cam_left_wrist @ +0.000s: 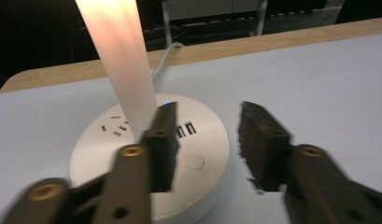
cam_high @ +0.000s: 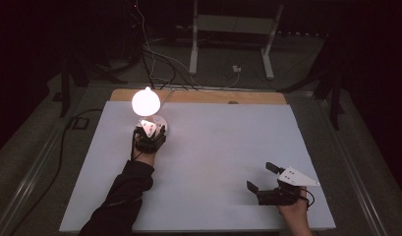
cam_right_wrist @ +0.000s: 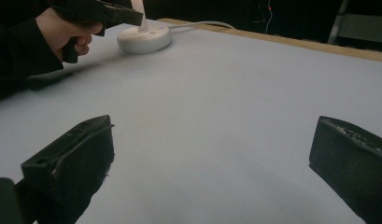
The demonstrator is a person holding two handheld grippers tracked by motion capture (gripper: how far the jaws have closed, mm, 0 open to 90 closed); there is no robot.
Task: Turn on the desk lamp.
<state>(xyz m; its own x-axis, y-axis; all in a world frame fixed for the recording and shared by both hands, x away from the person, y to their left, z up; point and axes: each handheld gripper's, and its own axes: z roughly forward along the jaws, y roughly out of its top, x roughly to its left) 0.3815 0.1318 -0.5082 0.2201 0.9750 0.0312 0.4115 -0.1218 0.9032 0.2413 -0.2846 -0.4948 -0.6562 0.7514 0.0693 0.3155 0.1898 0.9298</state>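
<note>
The white table sheet point(cam_high: 218, 162) covers most of the wooden table point(cam_high: 257, 97), whose bare edge shows along the far side. The lamp point(cam_high: 146, 102) stands at the far left part of the sheet, close to that far edge. Its long axis runs vertical: in the left gripper view a glowing white stem point(cam_left_wrist: 118, 60) rises from the round white base point(cam_left_wrist: 198, 154) and leans slightly to the left of that view toward its top, which is cut off by the upper edge. In the high view the lit head is overexposed to a bright blob and its shape cannot be made out; the base there is largely hidden behind the left gripper point(cam_high: 150, 133). The base carries socket slots, two small ports, a round button point(cam_left_wrist: 195, 162) and a small blue light at the foot of the stem; its near rim is cut off at the bottom of the left gripper view. A white cord point(cam_right_wrist: 202, 24) leaves the base toward the far edge. The left gripper hovers over the near side of the base, jaws parted with nothing between them; whether a jaw tip touches the base cannot be told. The right gripper point(cam_high: 265, 177) rests at the near right of the sheet, well apart from the lamp, jaws spread wide over bare sheet.
</note>
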